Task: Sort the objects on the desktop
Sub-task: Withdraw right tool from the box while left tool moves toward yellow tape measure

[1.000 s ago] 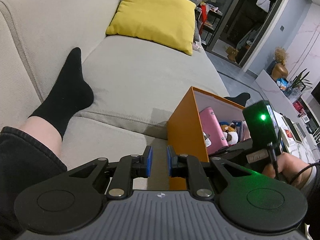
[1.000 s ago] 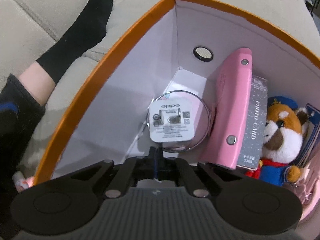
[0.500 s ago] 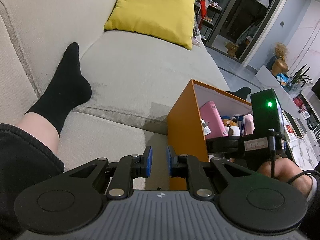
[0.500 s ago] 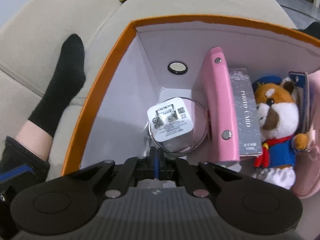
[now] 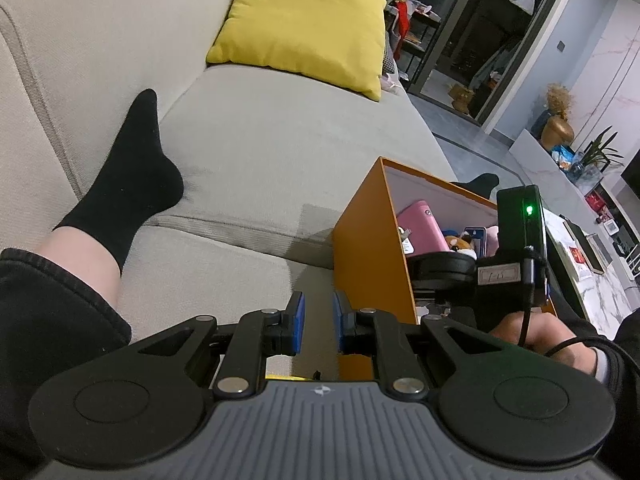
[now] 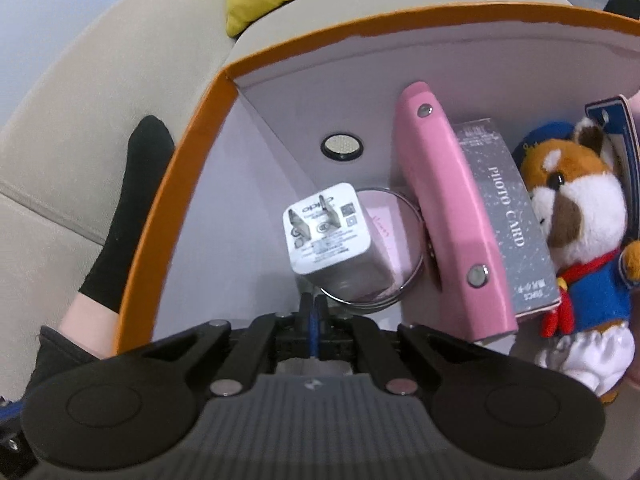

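An orange box [image 6: 168, 208] with white inner walls stands on the sofa; in the left wrist view the orange box [image 5: 368, 248] is at the right. Inside it lie a white charger plug [image 6: 326, 236] on a round metal-rimmed mirror [image 6: 400, 280], a pink case [image 6: 448, 216], a grey photo-card pack [image 6: 508, 216] and a plush animal [image 6: 576, 216]. My right gripper [image 6: 314, 310] hangs inside the box just short of the charger, shut with nothing in it. My left gripper [image 5: 318, 320] hovers beside the box's left wall, its pads nearly together and empty.
A person's leg in a black sock [image 5: 128, 176] rests on the beige sofa seat [image 5: 280, 132] to the left. A yellow cushion [image 5: 304, 28] lies at the far end. A hand [image 5: 536, 336] holds the right gripper's body [image 5: 520, 232] over the box.
The right wrist view has rolled, so the box and its contents now lean left, and the camera sits slightly lower and closer. The charger has stayed in place. The left gripper has not moved.
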